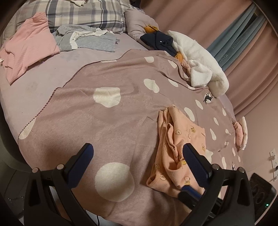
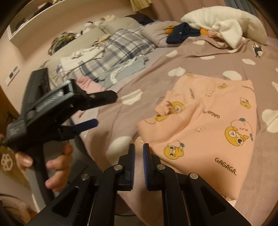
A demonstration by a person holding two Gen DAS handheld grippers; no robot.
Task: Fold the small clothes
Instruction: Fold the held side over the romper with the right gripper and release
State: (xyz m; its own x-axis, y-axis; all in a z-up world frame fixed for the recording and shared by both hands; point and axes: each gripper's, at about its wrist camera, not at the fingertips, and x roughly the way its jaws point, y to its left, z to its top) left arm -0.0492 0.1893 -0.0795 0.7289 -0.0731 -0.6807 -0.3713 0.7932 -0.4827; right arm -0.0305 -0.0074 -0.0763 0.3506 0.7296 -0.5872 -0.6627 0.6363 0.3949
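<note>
Beside peach garment, seemingly empty right hand-held gripper

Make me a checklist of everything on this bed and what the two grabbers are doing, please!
Surface: mauve blanket with white blobs, spread over the bed.
Job's things: peach cartoon-print garment lying partly folded on the blanket.
Clutter: pink top, grey clothes, plaid pillow, white fleece, navy item.
Grippers: left gripper open, empty, beside the garment; right gripper nearly shut, empty.
Cables: nothing seen.
Surroundings: pink curtains, wall socket.
</note>
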